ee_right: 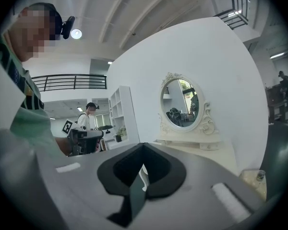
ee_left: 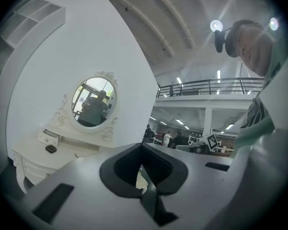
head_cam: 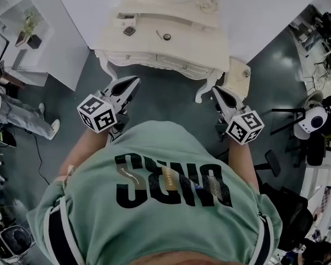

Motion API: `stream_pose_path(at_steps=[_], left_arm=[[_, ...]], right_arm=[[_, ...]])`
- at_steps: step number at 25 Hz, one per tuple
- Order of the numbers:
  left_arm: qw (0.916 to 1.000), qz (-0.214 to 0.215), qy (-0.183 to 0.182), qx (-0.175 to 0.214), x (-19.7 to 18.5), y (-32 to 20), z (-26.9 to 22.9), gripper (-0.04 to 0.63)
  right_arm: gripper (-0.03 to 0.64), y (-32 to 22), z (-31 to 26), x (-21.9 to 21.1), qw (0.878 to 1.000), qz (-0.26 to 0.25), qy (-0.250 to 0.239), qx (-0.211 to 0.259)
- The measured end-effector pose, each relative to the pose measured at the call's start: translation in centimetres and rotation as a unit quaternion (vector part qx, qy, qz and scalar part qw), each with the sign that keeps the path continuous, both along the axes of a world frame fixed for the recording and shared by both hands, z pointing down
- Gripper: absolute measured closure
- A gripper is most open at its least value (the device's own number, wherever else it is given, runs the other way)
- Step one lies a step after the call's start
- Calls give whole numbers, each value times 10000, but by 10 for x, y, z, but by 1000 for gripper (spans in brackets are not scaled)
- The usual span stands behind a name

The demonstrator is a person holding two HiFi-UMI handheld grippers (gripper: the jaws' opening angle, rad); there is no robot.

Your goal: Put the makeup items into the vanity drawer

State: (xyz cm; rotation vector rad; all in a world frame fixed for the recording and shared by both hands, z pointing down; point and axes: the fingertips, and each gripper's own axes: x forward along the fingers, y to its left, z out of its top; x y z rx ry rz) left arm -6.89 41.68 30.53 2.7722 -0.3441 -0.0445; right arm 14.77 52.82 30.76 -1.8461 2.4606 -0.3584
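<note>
- Left hand-held gripper (head_cam: pixel 131 86): jaws pressed together with nothing between them. It is held level at about 10 o'clock from the centre of the head view, short of the vanity's front edge.
- Right hand-held gripper (head_cam: pixel 219 95): jaws likewise closed and empty. It sits at about 2 o'clock, just beside the vanity's front right leg.
- Vanity (head_cam: pixel 171 51): stands at 12 o'clock from the person, with the oval mirror (ee_left: pixel 93 102) above it. The drawer front (head_cam: pixel 182 66) appears shut.
- Makeup items: all lie on the tabletop, well apart from both hand-held grippers.
  - A small dark compact (head_cam: pixel 129 31) lies toward 11 o'clock.
  - A thin stick (head_cam: pixel 159 35) and a small round piece (head_cam: pixel 166 36) lie just beside each other near the middle.
- Handling, as a judgement:
  - All three look light and rigid.
  - The compact is flat and probably smooth, so it is best pinched across its opposite edges.
  - The stick may roll and should be taken at mid-length.
  - The round piece is low and easily nudged away, so the jaws should close squarely over its sides.
- Stage, as a judgement: approach only. No item has been lifted, and the drawer needs opening first.
</note>
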Motion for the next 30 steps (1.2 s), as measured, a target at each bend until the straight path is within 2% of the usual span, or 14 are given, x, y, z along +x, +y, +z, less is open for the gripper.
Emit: stream_pose_path(at_steps=[5,11,18,25,30], left_arm=[[9999,27,-89,-79,7,-7,6,592],[9996,110,31,-239,5,-55,19,592],[9974,584,252,-330,5,-166,24,592],[9948,997,168,-118,-16,-285,5,592],[9933,1110,252,-213,-20,-337,3,592]], right_arm=[[609,-4,14,7,9999,17,-135,-81],[607,-46,22,4,9997,139,-87,-176],[607,-144,11,-14,9984,509,113,-219],[607,-256,-17,-45,9969,778,149,-27],[607,-305,-8,-61,9961,820,209,-266]])
